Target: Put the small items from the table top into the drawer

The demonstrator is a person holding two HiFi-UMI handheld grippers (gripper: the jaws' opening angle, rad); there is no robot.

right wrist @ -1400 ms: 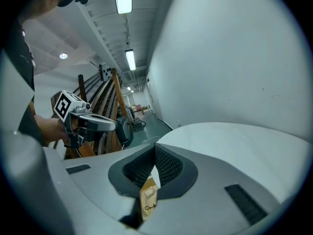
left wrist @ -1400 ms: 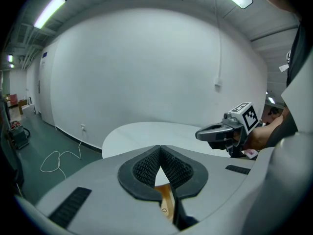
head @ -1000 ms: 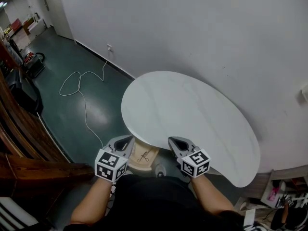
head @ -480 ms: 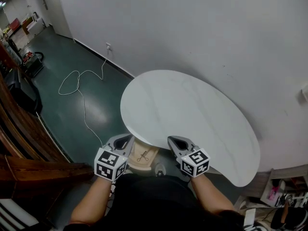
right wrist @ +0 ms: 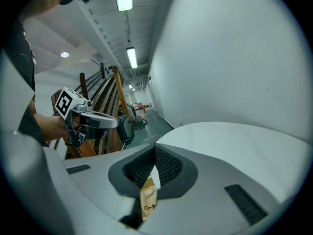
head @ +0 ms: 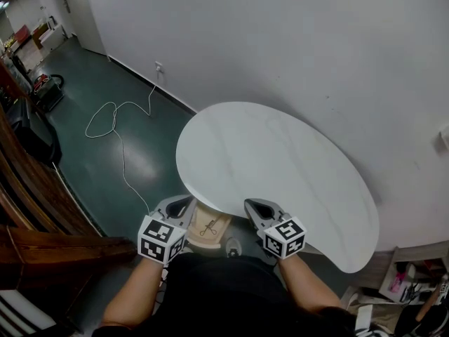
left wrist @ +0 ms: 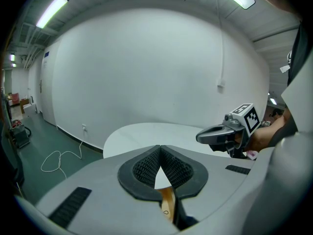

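Tabletop (head: 280, 167) looks bare & a small scissor-like item (head: 208, 229) lies in the open drawer (head: 221, 222) under its near edge, so w/ left tongs (head: 179, 206) & right tongs (head: 258, 208) both pressed together, empty, next is prob. pushing drawer shut.

White, smooth, bean-shaped table (head: 280, 167), top seen from steeply above. Drawer (head: 219, 218) pulled out from under the table's near edge; pale wood inside, only partly seen past the rim. Small item (head: 208, 229) lying flat on the drawer floor, just clear of the table's edge: thin, dark, wire-like, looped ends, possibly tiny scissors; too small to tell.
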